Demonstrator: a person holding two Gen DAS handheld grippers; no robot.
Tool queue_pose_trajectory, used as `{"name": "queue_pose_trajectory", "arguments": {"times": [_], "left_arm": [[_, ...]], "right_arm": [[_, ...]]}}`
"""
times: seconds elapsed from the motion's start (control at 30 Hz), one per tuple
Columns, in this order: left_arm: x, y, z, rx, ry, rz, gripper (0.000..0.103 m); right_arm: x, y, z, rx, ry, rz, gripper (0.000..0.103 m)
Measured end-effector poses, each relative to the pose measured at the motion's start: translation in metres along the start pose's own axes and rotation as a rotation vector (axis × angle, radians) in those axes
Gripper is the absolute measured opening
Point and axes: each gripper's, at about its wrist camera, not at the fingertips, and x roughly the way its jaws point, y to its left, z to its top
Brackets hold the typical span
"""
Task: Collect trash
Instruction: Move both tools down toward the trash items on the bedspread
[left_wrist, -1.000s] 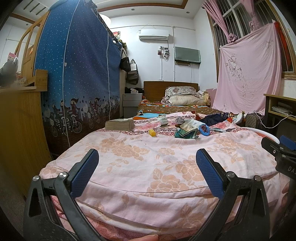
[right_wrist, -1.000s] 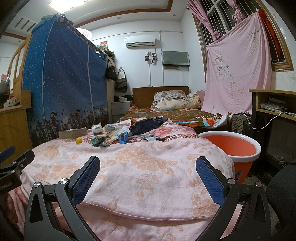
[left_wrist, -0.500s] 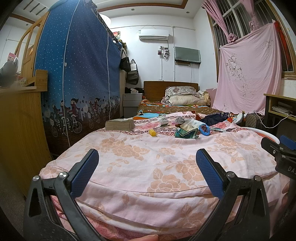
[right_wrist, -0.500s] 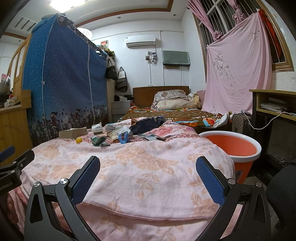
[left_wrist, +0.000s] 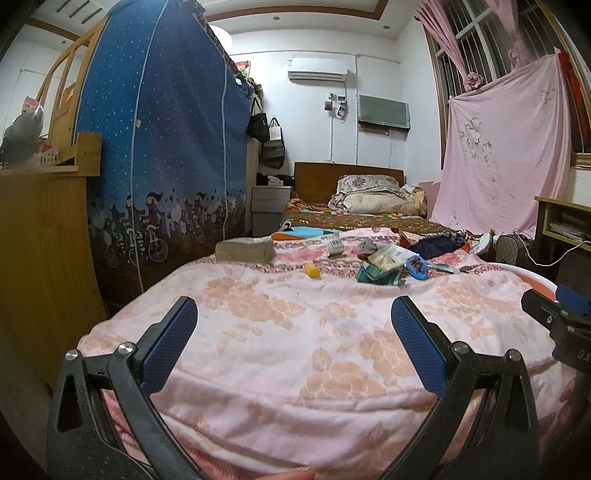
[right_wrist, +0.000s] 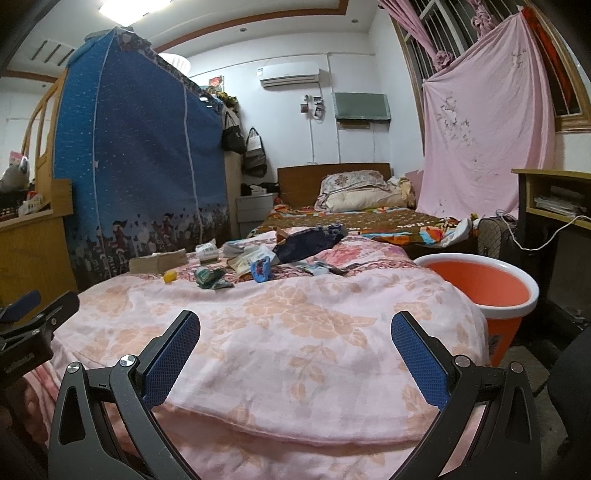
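Observation:
Trash lies at the far end of a pink floral blanket (left_wrist: 295, 332): a green crumpled wrapper (left_wrist: 380, 275), a blue wrapper (left_wrist: 416, 266), a white packet (left_wrist: 388, 254) and a small yellow piece (left_wrist: 312, 270). The same pile shows in the right wrist view: the green wrapper (right_wrist: 212, 277), blue wrapper (right_wrist: 261, 269), yellow piece (right_wrist: 170, 276). An orange bin with a white rim (right_wrist: 480, 284) stands at the bed's right. My left gripper (left_wrist: 293, 325) and right gripper (right_wrist: 295, 339) are open and empty, over the blanket's near end, well short of the trash.
A stack of paper (left_wrist: 245, 250) and dark blue cloth (right_wrist: 310, 242) lie near the trash. A blue fabric wardrobe (left_wrist: 159, 147) and wooden furniture (left_wrist: 40, 258) stand left. A second bed (right_wrist: 351, 214) lies behind. A desk (right_wrist: 554, 199) stands right.
The right wrist view has shifted slightly; otherwise nothing has visibly moved. Both grippers stay open.

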Motion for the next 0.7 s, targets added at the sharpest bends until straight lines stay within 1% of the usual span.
{"name": "queue_pose_trajectory", "arguments": {"times": [0.1, 0.27, 0.37, 0.57, 0.7], "left_arm": [[0.008, 0.0, 0.009, 0.026, -0.011, -0.003, 0.091], [0.021, -0.003, 0.03, 0.049, -0.063, -0.01, 0.091], [0.03, -0.005, 0.046, 0.062, -0.114, -0.013, 0.091], [0.049, -0.012, 0.078, 0.109, -0.217, -0.025, 0.092], [0.066, -0.014, 0.09, 0.122, -0.228, -0.03, 0.092]], "right_arm": [[0.008, 0.005, 0.009, -0.018, 0.004, 0.029, 0.103], [0.016, 0.01, 0.036, -0.064, -0.043, 0.066, 0.103], [0.024, 0.01, 0.056, -0.091, -0.083, 0.083, 0.103], [0.047, 0.014, 0.098, -0.148, -0.208, 0.103, 0.103], [0.069, 0.014, 0.112, -0.17, -0.247, 0.112, 0.103]]}}
